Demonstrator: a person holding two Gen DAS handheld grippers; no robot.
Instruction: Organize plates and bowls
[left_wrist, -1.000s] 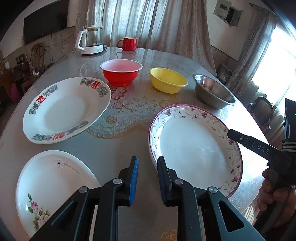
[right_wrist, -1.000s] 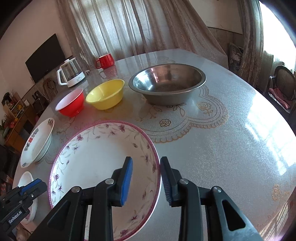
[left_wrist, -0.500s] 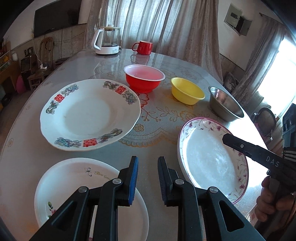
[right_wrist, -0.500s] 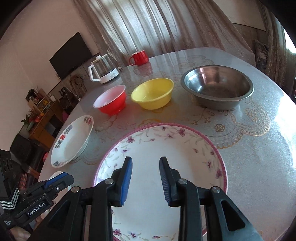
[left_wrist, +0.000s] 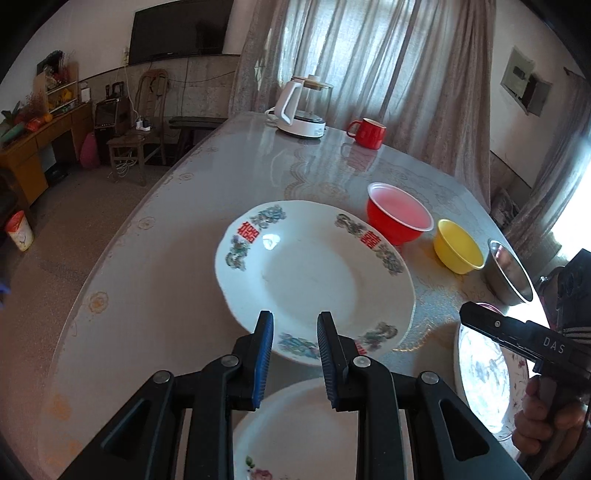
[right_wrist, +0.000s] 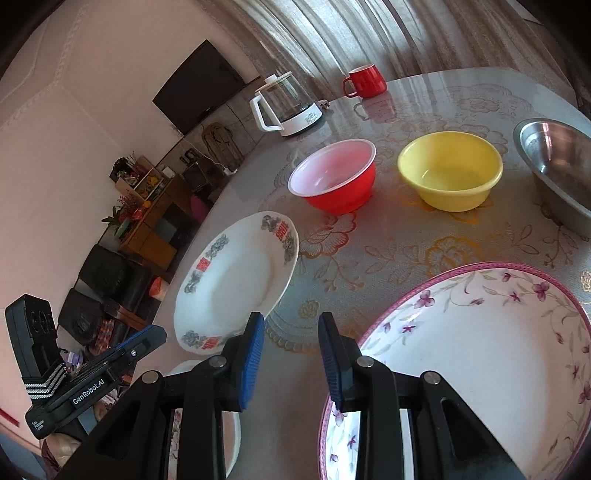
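Plates and bowls all sit flat on the table (left_wrist: 147, 280); my left gripper (left_wrist: 294, 328) hangs with jaws apart and nothing between them over the near rim of the red-lettered plate (left_wrist: 314, 273), the rose plate (left_wrist: 295, 432) under its fingers. My right gripper (right_wrist: 291, 334) is likewise parted and empty beside the purple-flowered plate (right_wrist: 498, 339); the red bowl (right_wrist: 338, 177), yellow bowl (right_wrist: 452, 171) and steel bowl (right_wrist: 561, 162) line up behind.
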